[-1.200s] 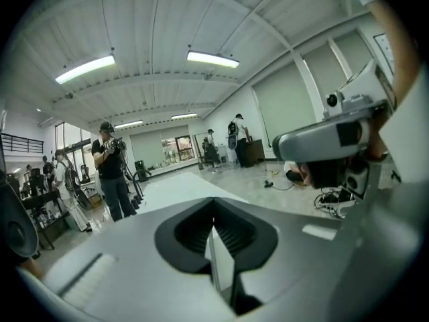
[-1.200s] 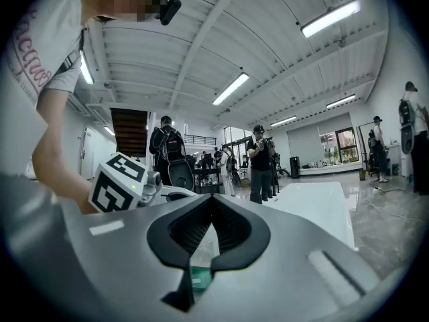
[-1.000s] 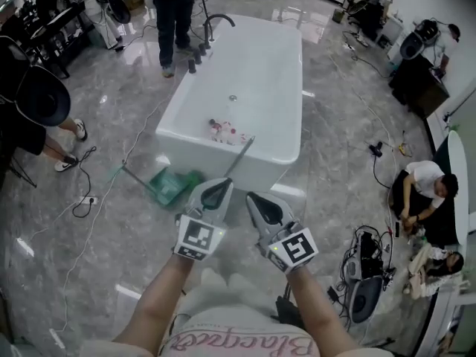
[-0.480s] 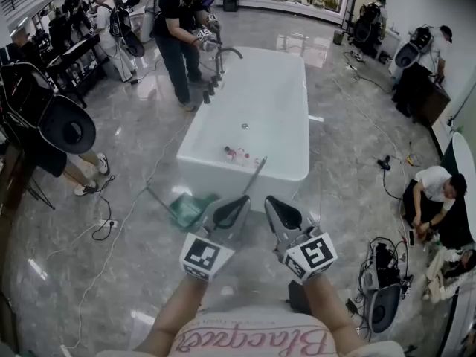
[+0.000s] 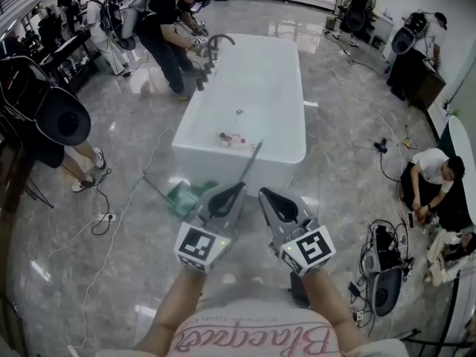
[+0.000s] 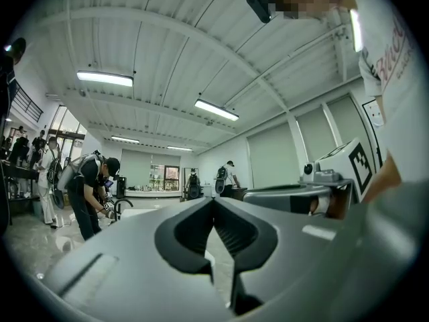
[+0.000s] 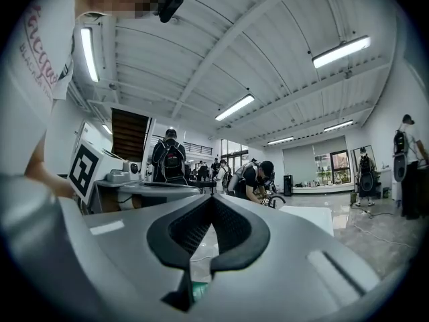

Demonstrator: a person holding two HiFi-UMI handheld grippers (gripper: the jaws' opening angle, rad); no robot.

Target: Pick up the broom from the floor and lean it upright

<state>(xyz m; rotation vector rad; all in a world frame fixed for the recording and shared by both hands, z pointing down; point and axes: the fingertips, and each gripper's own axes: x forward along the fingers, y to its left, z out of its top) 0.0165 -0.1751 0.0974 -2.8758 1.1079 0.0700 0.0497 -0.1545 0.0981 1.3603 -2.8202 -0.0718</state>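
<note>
The broom has a green head (image 5: 184, 197) on the floor beside the white bathtub (image 5: 256, 95). Its thin grey handle (image 5: 251, 161) slants up and rests against the tub's near wall. My left gripper (image 5: 233, 193) and right gripper (image 5: 266, 196) are held side by side in front of me, just short of the handle and pointing toward the tub. Both are shut with nothing between the jaws. In the left gripper view the left gripper (image 6: 213, 200) has its tips meeting, and the right gripper (image 7: 213, 197) looks the same in its own view. A bit of green (image 7: 194, 291) shows below the right jaws.
A person (image 5: 169, 28) bends over the faucet (image 5: 217, 42) at the tub's far end. Cables (image 5: 111, 214) trail over the marble floor on the left. Equipment (image 5: 381, 274) and a seated person (image 5: 431, 177) are on the right. Small items (image 5: 234, 137) lie inside the tub.
Both grippers have stayed shut and side by side, lifting a little. The head view has tilted up, so more of the room and the person at the faucet show. The broom has not moved.
</note>
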